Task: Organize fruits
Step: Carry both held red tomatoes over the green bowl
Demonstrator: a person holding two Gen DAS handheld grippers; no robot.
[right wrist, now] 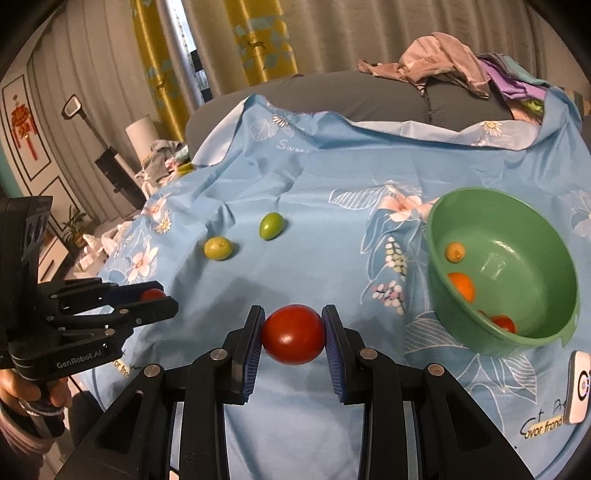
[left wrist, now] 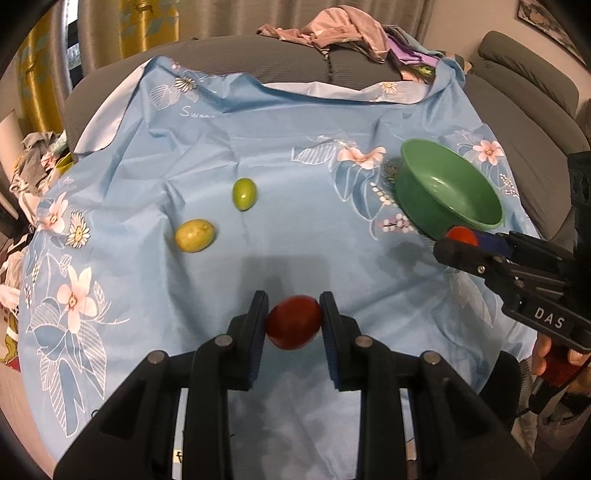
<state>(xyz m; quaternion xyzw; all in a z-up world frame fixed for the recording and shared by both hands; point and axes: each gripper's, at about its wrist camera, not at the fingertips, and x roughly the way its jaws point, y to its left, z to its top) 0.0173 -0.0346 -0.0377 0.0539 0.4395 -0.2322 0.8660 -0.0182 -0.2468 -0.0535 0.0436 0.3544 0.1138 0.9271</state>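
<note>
My left gripper point(left wrist: 293, 325) is shut on a dark red tomato point(left wrist: 293, 326) above the blue cloth; it shows at the left of the right wrist view point(right wrist: 153, 301). My right gripper point(right wrist: 293, 334) is shut on a bright red tomato point(right wrist: 293, 334), left of and just short of the green bowl point(right wrist: 546, 280). The bowl holds two orange fruits point(right wrist: 461, 286) and a small red one point(right wrist: 504, 323). A yellow-green fruit point(left wrist: 195, 235) and a green fruit point(left wrist: 243, 193) lie on the cloth beyond the left gripper. In the left wrist view the right gripper point(left wrist: 458, 240) sits by the bowl's near rim point(left wrist: 465, 218).
The blue floral cloth point(left wrist: 295, 155) covers a grey sofa. A pile of clothes point(left wrist: 332, 29) lies at the back. A white device point(right wrist: 580, 387) lies at the right on the cloth. Curtains and a lamp stand at the left.
</note>
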